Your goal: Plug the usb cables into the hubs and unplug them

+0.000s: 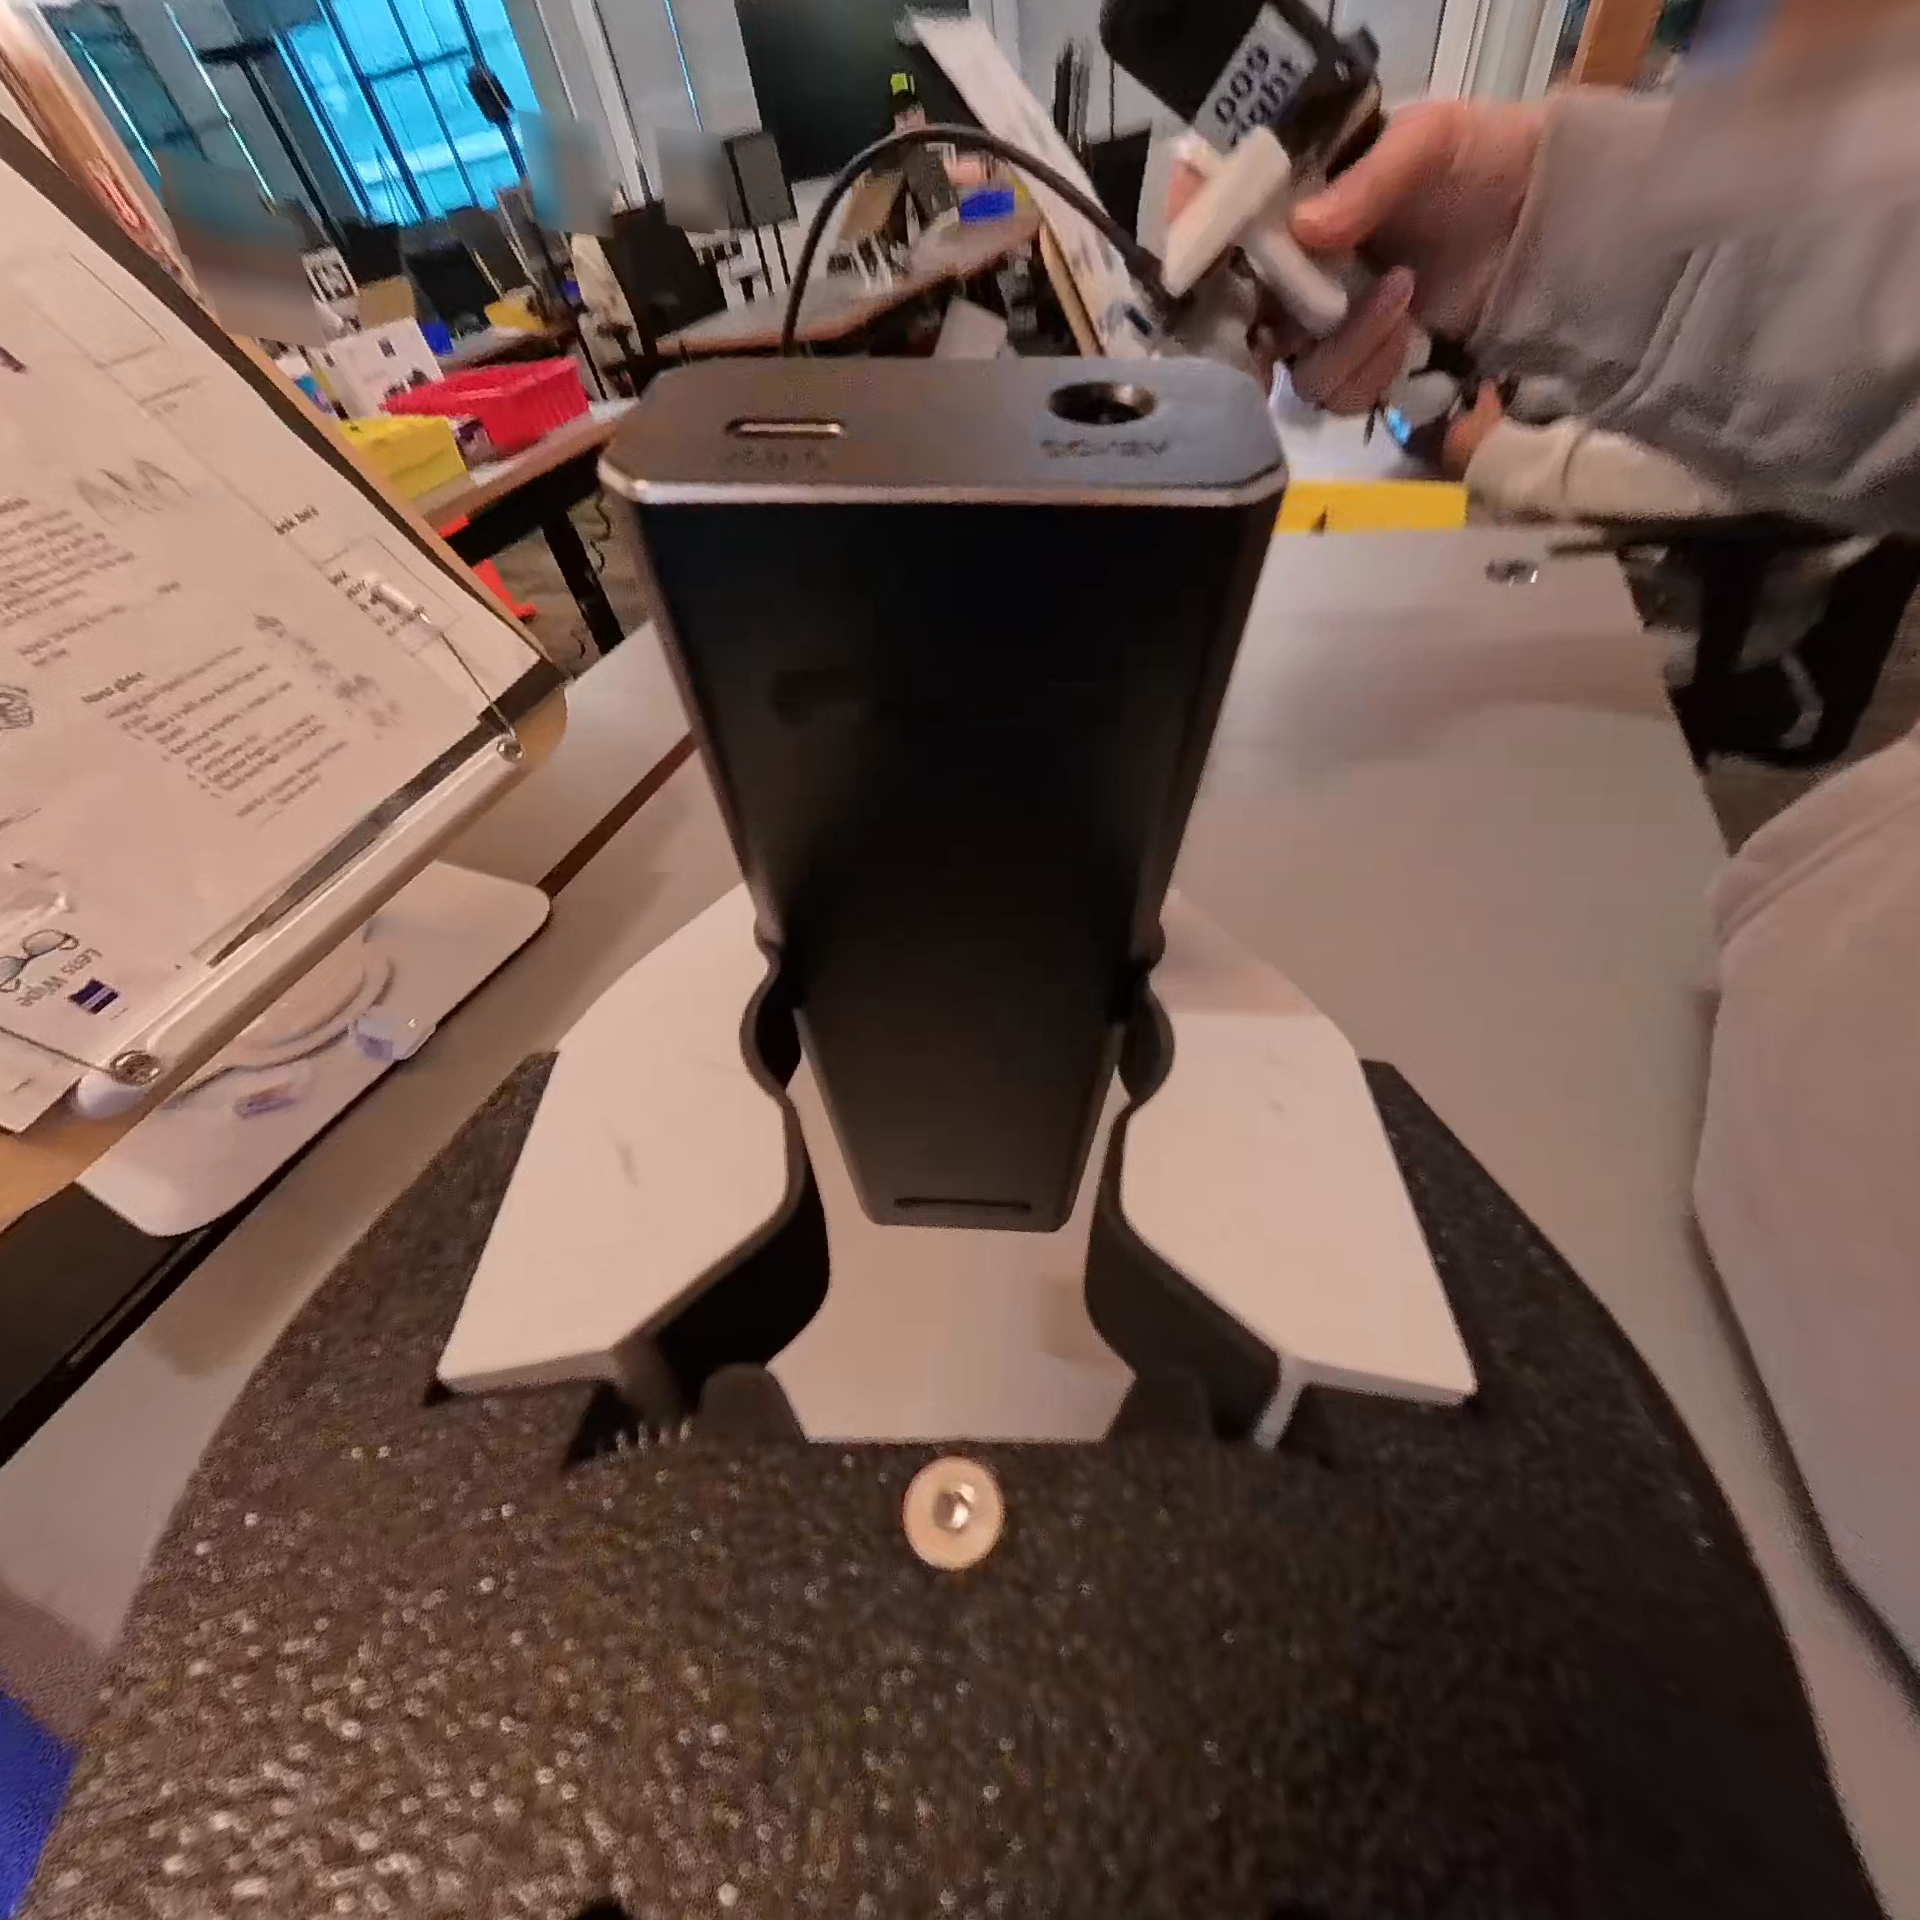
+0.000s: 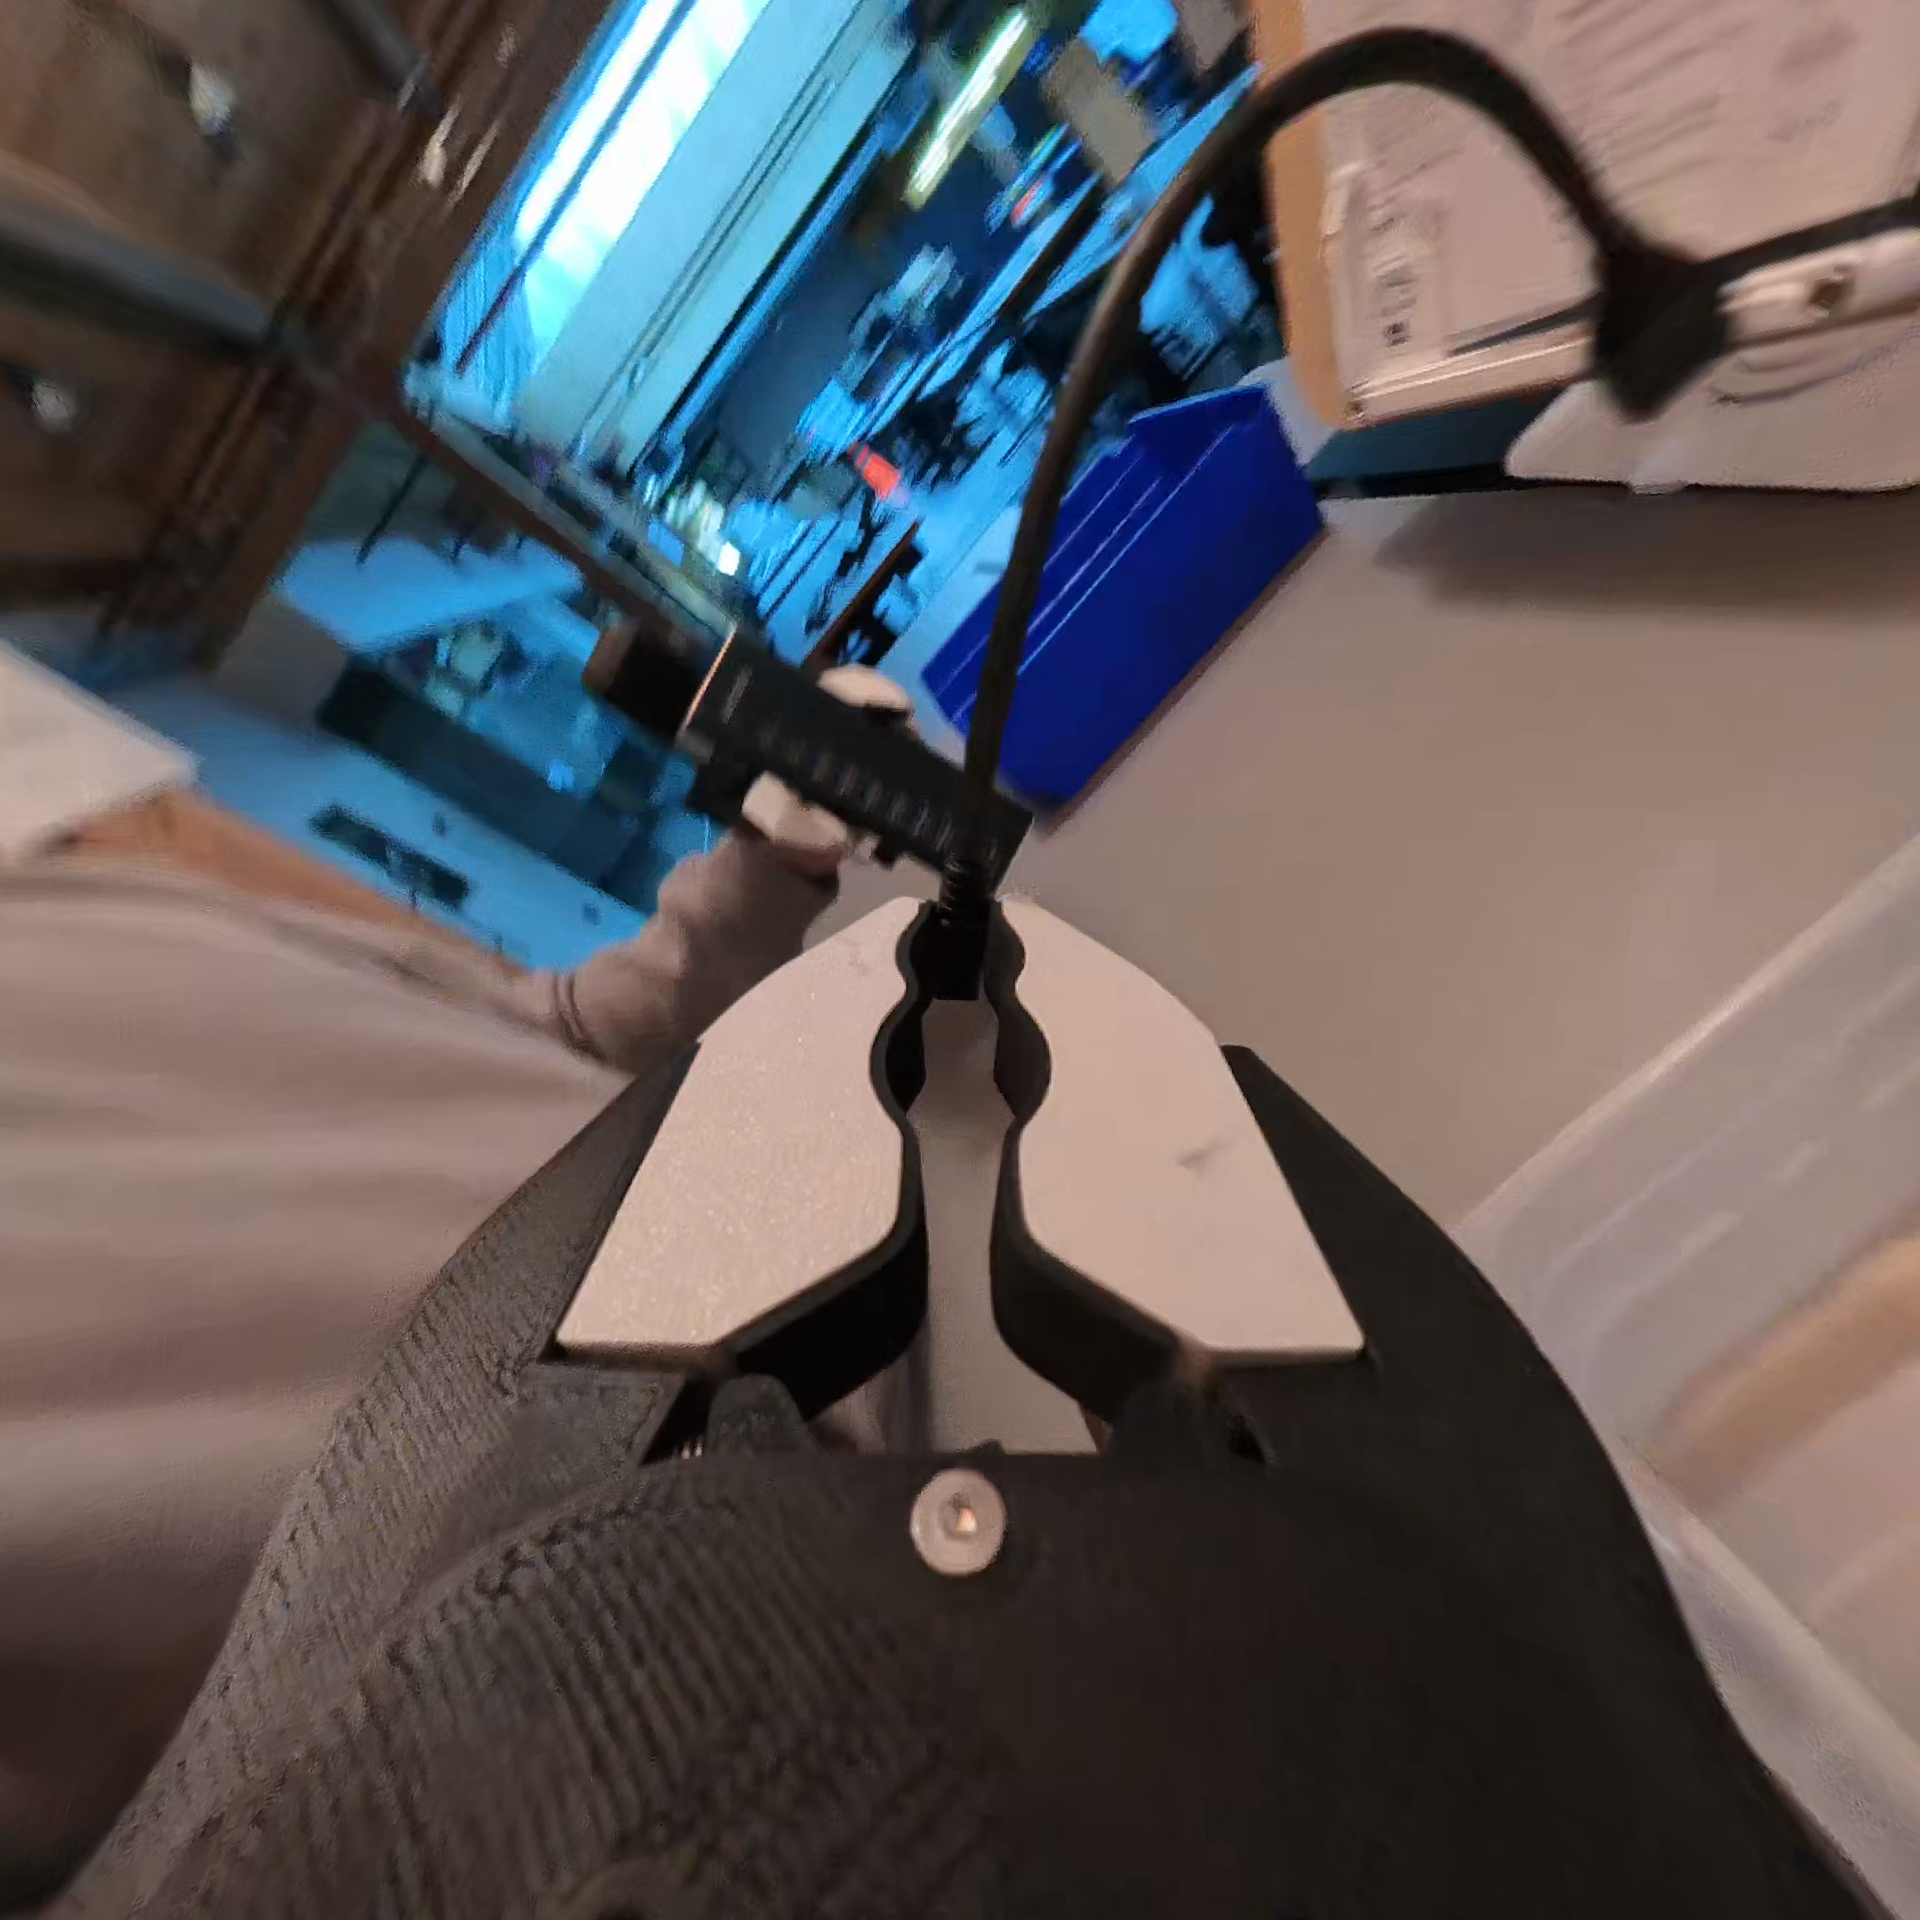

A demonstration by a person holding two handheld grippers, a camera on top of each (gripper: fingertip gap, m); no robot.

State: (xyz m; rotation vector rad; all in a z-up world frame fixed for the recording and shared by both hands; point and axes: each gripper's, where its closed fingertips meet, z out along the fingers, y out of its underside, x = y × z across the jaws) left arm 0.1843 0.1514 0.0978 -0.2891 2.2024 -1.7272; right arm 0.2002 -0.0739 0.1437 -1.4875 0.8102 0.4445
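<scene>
My left gripper point(image 1: 951, 977) is shut on a black USB hub point(image 1: 951, 748) and holds it upright above the grey table, with its end face and two sockets towards the camera. The hub also shows in the right wrist view point(image 2: 852, 769), with a row of ports along one side. My right gripper point(image 2: 958, 961) is shut on the black plug point(image 2: 956, 966) of a USB cable point(image 2: 1013, 582), just in front of the hub's near end. The cable arcs up and away to the right. The right gripper point(image 1: 1236, 208), held in a hand, is above and right of the hub, the cable point(image 1: 914, 140) looping behind the hub.
A stand with printed sheets point(image 1: 260, 644) is on the left of the grey table point(image 1: 1434, 790). A blue bin point(image 2: 1132, 603) stands beyond the hub. A clear plastic box point(image 2: 1714, 1143) is at the right. A grey sleeve point(image 1: 1714, 270) crosses the upper right.
</scene>
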